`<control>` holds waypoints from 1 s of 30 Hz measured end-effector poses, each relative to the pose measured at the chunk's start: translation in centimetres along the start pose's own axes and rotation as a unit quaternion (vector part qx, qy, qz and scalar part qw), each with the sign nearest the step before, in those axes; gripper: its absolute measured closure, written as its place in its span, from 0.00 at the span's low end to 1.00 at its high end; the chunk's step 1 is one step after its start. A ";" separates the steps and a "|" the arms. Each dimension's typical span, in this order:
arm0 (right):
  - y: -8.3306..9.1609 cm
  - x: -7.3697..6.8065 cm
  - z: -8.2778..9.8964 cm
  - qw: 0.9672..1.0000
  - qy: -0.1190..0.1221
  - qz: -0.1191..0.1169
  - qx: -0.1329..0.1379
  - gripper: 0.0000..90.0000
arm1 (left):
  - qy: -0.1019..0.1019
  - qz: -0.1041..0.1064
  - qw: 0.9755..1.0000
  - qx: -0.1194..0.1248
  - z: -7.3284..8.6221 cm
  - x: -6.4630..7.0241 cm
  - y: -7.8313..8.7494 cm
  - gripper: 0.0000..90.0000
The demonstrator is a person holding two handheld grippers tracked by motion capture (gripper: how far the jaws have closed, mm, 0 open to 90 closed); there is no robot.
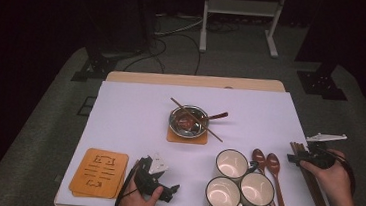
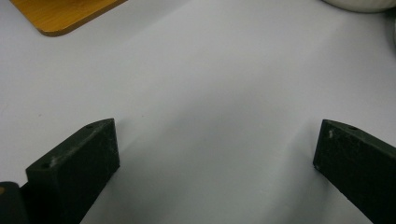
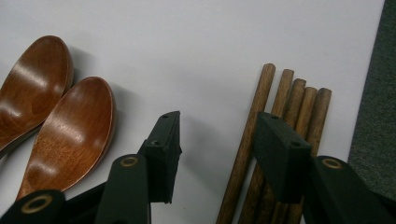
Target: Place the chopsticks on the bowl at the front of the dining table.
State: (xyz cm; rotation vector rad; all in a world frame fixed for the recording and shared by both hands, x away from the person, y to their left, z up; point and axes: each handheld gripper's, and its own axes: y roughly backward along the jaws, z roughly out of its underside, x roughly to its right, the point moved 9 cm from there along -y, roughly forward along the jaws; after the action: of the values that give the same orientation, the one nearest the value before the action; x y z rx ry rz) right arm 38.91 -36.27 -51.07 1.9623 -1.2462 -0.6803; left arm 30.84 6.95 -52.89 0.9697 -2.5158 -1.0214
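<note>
My right gripper [image 1: 293, 156] hovers low over a bundle of dark wooden chopsticks [image 1: 314, 191] at the right edge of the white sheet. In the right gripper view its jaws [image 3: 219, 128] stand partly open. The leftmost chopstick [image 3: 265, 81] runs through the gap, untouched by the left jaw, while the right jaw lies over the other chopsticks [image 3: 303, 95]. Two wooden spoons [image 3: 70, 126] lie to their left. My left gripper [image 1: 172, 189] rests near the table's front edge with its jaws wide open [image 2: 215, 140] over bare sheet, nothing between them.
Three white mugs [image 1: 232, 163] cluster at the front right beside the spoons [image 1: 267, 163]. A metal bowl [image 1: 188, 119] with chopsticks and a spoon across it sits on a wooden coaster [image 1: 187, 137] mid-table. More coasters [image 1: 99, 172] are stacked front left. The table edge is close to the right hand.
</note>
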 end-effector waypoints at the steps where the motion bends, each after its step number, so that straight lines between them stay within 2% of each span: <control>1: 0.0 0.0 0.0 1.000 0.002 -0.001 0.000 0.56 | 0.000 0.000 1.000 0.000 0.0 0.0 0.0 0.00; 30: -0.6 -1.0 0.1 1.000 0.018 -0.004 -0.012 0.56 | 0.000 0.000 1.000 0.000 0.0 0.0 0.0 0.00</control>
State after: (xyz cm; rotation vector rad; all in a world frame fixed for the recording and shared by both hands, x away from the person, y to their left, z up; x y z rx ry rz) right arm 38.77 -35.17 -51.48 1.9528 -1.2051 -0.6587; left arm 30.84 6.95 -52.89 0.9694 -2.5166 -1.0213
